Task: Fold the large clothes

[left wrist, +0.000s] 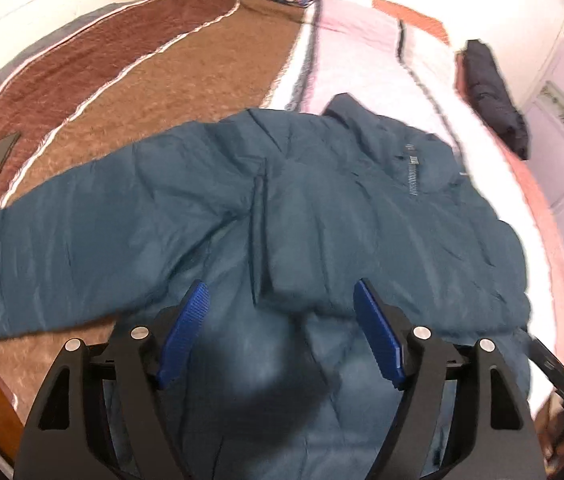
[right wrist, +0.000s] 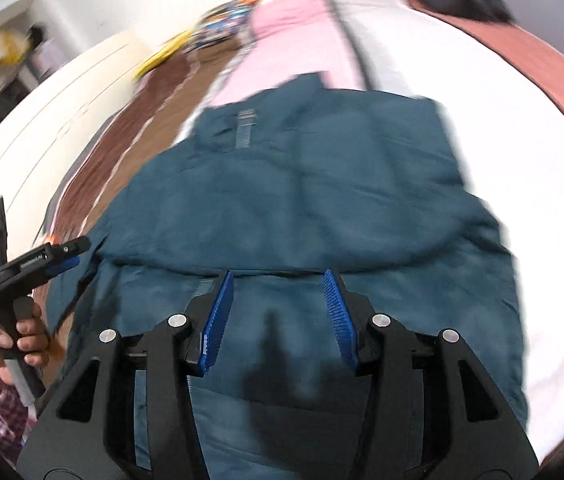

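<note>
Teal padded jacket (left wrist: 301, 216): lying across the near edge of the bed (left wrist: 361, 52), one sleeve folded over the body, the other trailing toward the bed's brown side. Likely handling light, soft, slippery; gripping best at hem or cuff. Left gripper (left wrist: 282, 328) and right gripper (right wrist: 278, 312): jaws standing apart, holding nothing. Hem cut off; blurring throughout.
</note>
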